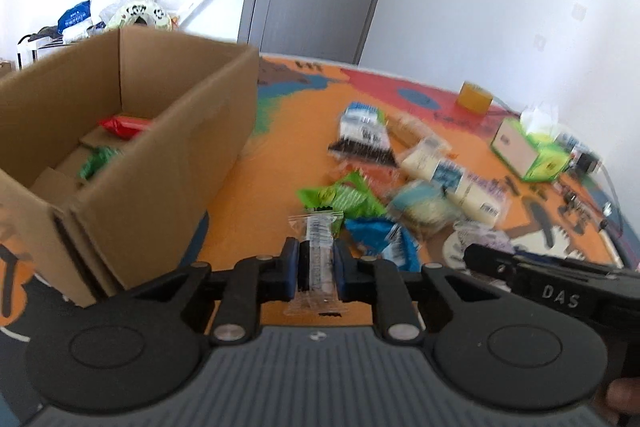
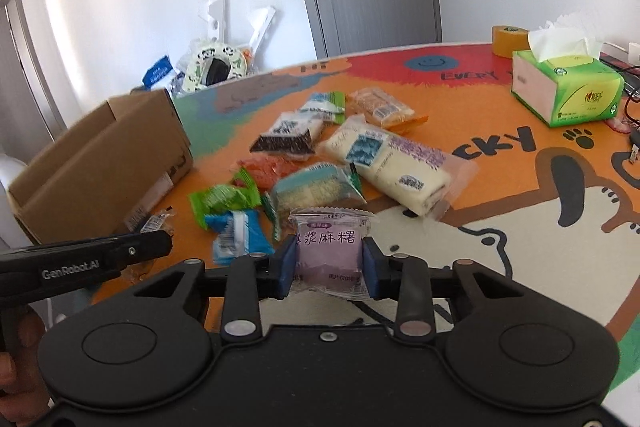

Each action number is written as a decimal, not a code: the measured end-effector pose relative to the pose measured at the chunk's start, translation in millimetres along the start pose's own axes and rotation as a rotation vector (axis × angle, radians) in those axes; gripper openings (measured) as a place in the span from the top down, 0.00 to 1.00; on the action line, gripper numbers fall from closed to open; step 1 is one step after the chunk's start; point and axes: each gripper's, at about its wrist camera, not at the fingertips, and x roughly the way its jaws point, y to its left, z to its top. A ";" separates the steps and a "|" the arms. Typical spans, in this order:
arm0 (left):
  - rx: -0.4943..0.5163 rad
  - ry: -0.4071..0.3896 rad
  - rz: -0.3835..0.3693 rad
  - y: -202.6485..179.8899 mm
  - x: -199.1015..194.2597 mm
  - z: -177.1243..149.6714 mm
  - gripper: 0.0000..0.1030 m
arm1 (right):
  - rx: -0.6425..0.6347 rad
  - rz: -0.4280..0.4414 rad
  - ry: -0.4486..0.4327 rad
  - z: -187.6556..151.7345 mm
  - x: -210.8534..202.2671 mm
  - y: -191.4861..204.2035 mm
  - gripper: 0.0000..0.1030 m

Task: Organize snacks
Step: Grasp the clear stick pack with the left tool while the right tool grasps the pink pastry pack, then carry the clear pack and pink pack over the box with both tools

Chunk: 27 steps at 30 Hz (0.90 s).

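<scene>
Left gripper (image 1: 318, 263), "GenRobot.AI": clamps clear sachet (image 1: 319, 247), right of box (image 1: 132, 147).
Right gripper (image 2: 330, 263), "DAS": clamps purple packet (image 2: 330, 247), Chinese print, above table (image 2: 520, 187).
Snack pile (image 2: 320, 163): tabletop.
Tablecloth text: "EVERY", "CKY".

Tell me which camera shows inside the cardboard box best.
Left wrist view: the cardboard box stands close, open top toward the camera, a red packet and a green packet inside. Right wrist view shows only its outer walls.
</scene>
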 end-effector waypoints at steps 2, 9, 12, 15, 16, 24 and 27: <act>0.003 -0.025 -0.011 0.1 -10.9 3.5 0.83 | -0.005 -0.007 -0.020 2.9 -6.2 4.5 0.67; -0.001 -0.090 -0.045 4.3 -37.6 17.3 0.83 | -0.010 0.025 -0.083 15.2 -26.0 21.0 0.67; -0.008 -0.123 -0.047 5.1 -47.6 24.4 0.83 | -0.012 0.039 -0.103 19.2 -29.2 27.4 0.67; 0.011 -0.163 -0.041 2.1 -59.3 30.8 0.83 | 0.003 0.051 -0.109 22.5 -28.3 31.1 0.67; 0.010 -0.167 -0.041 3.5 -61.9 32.3 0.83 | 0.004 0.057 -0.112 23.8 -28.7 33.0 0.67; -0.005 -0.201 -0.013 16.6 -73.3 42.3 0.83 | -0.012 0.094 -0.153 35.4 -39.7 50.7 0.67; -0.011 -0.216 -0.002 20.5 -76.9 46.4 0.83 | -0.028 0.099 -0.167 39.5 -42.1 58.5 0.67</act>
